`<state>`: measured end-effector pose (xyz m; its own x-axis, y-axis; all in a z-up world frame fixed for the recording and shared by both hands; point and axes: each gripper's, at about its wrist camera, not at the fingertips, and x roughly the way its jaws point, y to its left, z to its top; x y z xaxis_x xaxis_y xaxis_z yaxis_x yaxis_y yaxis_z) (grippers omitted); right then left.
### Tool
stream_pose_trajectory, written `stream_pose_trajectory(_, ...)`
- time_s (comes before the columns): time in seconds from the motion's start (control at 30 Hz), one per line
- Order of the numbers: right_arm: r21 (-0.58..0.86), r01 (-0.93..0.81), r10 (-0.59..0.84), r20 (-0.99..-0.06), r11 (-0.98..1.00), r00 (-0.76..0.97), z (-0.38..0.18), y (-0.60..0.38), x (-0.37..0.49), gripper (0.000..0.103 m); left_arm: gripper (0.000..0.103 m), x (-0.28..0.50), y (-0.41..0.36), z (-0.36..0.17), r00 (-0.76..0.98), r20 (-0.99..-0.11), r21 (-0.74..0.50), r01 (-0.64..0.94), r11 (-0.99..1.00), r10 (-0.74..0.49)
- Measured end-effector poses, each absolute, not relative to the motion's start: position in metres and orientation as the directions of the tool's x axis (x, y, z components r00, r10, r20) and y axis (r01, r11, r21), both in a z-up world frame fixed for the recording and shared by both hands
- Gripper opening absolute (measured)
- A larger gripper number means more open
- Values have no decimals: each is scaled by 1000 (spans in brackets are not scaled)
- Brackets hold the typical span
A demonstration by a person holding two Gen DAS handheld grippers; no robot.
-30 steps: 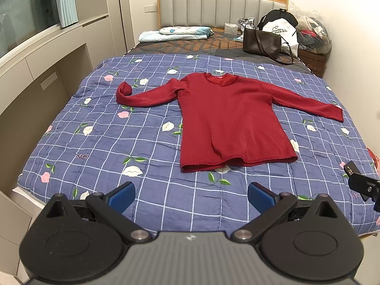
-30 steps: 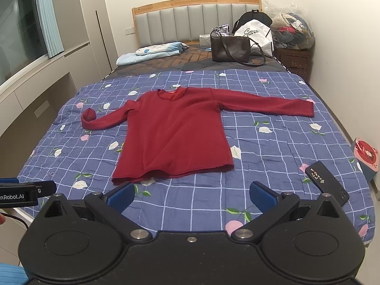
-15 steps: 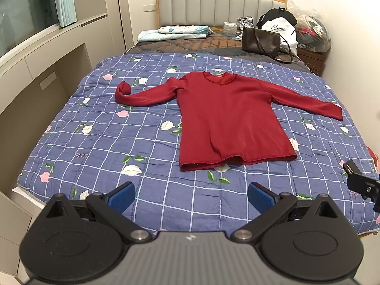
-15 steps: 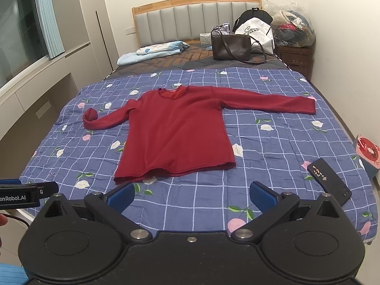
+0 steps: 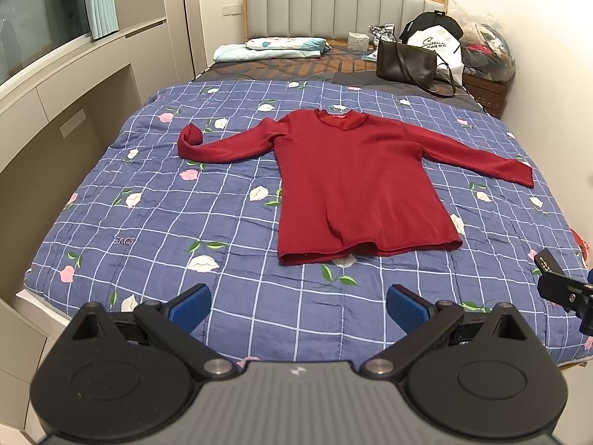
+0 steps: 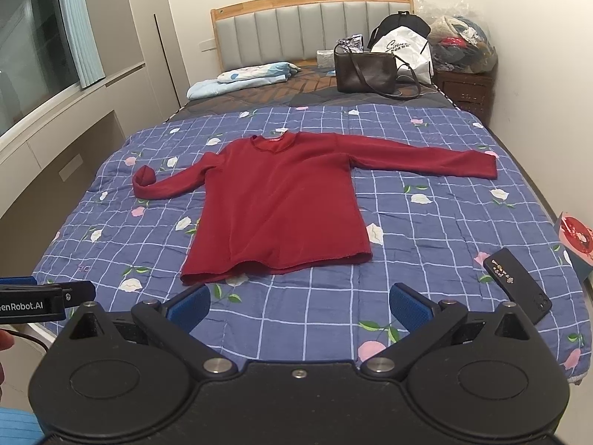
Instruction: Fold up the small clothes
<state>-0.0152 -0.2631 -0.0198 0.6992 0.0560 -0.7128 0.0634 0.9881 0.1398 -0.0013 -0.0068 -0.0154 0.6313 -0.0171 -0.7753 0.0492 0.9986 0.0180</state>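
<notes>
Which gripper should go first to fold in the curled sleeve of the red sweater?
Left, probably. The curled sleeve lies on the left side of the red sweater, nearer the left hand-held gripper. The right hand-held gripper sits further right. Both are open, short of the garment.

At the right edge of the left wrist view, the right gripper (image 5: 570, 293) shows only as a cropped black bracket, its fingers out of sight. The left gripper (image 6: 40, 298) is likewise cut off in the right wrist view, its printed label truncated. A pink-and-red object (image 6: 574, 237) beside the bed is partly hidden by the quilt (image 6: 426, 244). The contents of the plastic bag (image 6: 465, 42) are indistinct.
</notes>
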Motion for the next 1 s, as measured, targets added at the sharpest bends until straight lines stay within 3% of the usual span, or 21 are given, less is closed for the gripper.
stream_pose_trajectory(1.0,171,81,73,-735,982,674,-28,-275,-10,103,103,5,-8,-15,608,-793,3,45,999,-25)
